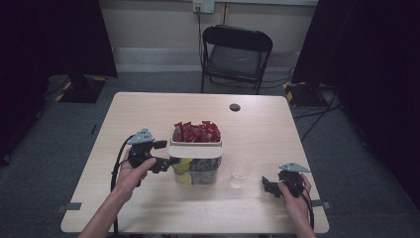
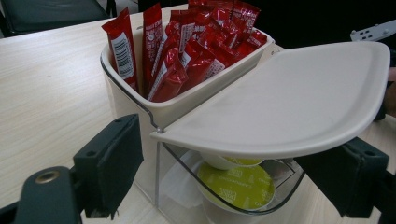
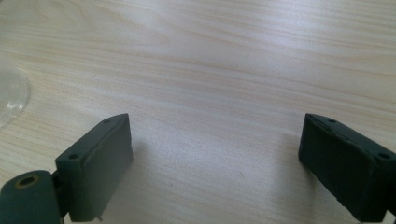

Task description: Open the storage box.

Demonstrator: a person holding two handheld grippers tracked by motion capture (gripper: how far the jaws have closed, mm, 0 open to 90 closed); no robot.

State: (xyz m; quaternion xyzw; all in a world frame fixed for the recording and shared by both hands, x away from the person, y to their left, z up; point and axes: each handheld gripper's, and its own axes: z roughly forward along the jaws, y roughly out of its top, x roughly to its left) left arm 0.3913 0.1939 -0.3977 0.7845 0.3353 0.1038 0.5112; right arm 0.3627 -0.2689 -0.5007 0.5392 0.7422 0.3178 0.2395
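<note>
A clear two-part container (image 1: 195, 171) stands mid-table. Its rear bin holds several upright red sachets (image 1: 196, 132) (image 2: 187, 51). A white lid (image 1: 194, 151) (image 2: 294, 93) lies over the front bin, with a gap under its edge through which green-topped pods (image 2: 236, 186) show. My left gripper (image 1: 162, 154) (image 2: 231, 163) is open at the container's left side, its jaws standing either side of the lid's front edge without touching it. My right gripper (image 1: 267, 186) (image 3: 212, 158) is open above bare wood, right of a clear plastic cup (image 1: 239, 172) (image 3: 11, 93).
The wooden table (image 1: 148, 114) has a small dark round grommet (image 1: 235, 107) near its far edge. A black folding chair (image 1: 235, 54) stands beyond the table. Dark curtains hang on both sides, and cables run across the grey floor.
</note>
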